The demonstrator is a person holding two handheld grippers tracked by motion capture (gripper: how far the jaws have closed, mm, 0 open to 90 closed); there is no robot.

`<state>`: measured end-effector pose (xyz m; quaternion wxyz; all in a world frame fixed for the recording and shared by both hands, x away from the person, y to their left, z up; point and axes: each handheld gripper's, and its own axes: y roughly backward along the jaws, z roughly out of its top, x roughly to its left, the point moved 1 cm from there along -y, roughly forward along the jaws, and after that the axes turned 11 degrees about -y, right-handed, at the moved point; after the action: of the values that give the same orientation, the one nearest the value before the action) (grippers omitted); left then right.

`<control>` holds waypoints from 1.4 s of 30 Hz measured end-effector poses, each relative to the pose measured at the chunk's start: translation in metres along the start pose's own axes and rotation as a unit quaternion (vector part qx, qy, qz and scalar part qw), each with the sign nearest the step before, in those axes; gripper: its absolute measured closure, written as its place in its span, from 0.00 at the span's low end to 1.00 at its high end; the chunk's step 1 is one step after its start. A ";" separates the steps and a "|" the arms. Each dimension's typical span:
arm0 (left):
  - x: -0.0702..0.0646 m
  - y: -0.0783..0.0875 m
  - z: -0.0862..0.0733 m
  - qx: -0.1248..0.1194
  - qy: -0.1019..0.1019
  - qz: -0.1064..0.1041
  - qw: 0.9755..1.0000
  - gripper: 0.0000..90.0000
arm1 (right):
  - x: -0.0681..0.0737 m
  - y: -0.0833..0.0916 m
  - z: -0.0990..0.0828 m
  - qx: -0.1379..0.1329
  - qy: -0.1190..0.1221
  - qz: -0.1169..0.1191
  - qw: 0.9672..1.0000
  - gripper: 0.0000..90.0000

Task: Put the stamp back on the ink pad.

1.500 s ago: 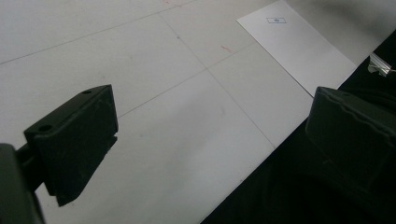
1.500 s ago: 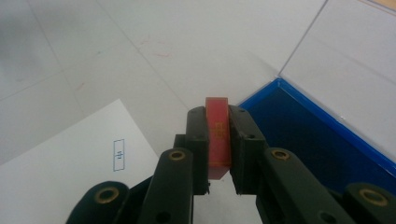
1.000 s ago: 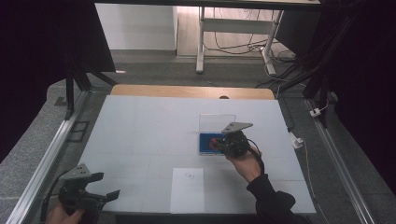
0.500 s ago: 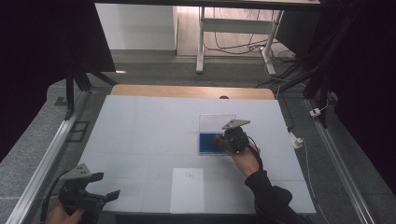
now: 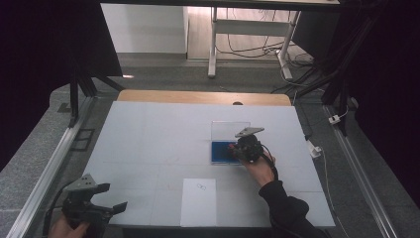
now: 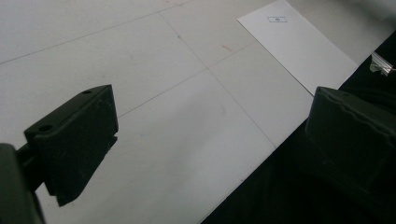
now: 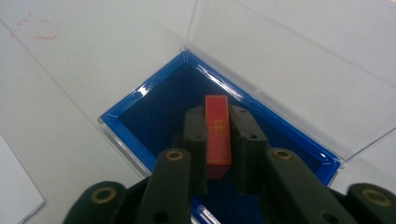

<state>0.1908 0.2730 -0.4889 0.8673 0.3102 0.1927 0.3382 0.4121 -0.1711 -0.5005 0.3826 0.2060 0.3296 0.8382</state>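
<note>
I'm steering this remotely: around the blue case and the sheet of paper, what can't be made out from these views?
- Red block: its lower end is hidden between the right gripper's jaws in the right gripper view, so contact with the blue case floor is unclear.
- Mark on the paper sheet: too small to read in the high view and the left gripper view.
- Clear lid: its edges fade into the white table.
- Left gripper: the hand holding it is cut off by the bottom edge.
</note>
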 end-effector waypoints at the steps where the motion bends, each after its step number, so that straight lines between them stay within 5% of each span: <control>1: 0.000 0.000 0.000 0.000 0.000 0.000 1.000 0.03 | 0.000 0.000 0.000 -0.002 -0.001 0.002 1.000 0.80; 10: 0.000 0.000 0.000 -0.001 0.001 0.000 1.000 0.03 | 0.002 0.016 0.004 -0.024 -0.016 0.023 0.999 0.60; 21: 0.000 0.001 0.000 -0.002 0.004 0.000 1.000 0.03 | 0.006 0.038 -0.003 -0.014 -0.036 0.043 0.998 0.35; 30: 0.001 0.000 0.000 -0.002 0.005 0.000 1.000 0.03 | 0.011 0.058 -0.009 -0.027 -0.048 0.043 0.998 0.18; 35: 0.000 0.000 0.000 -0.001 0.005 0.001 1.000 0.03 | 0.017 0.073 -0.013 -0.046 -0.055 0.020 0.997 0.04; 42: 0.001 0.000 0.000 0.000 0.004 0.002 1.000 0.03 | 0.022 0.089 -0.026 -0.038 -0.043 0.030 0.998 0.01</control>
<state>0.1912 0.2734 -0.4891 0.8661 0.3093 0.1953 0.3407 0.3381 -0.2078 -0.4538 0.3787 0.2371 0.2742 0.8516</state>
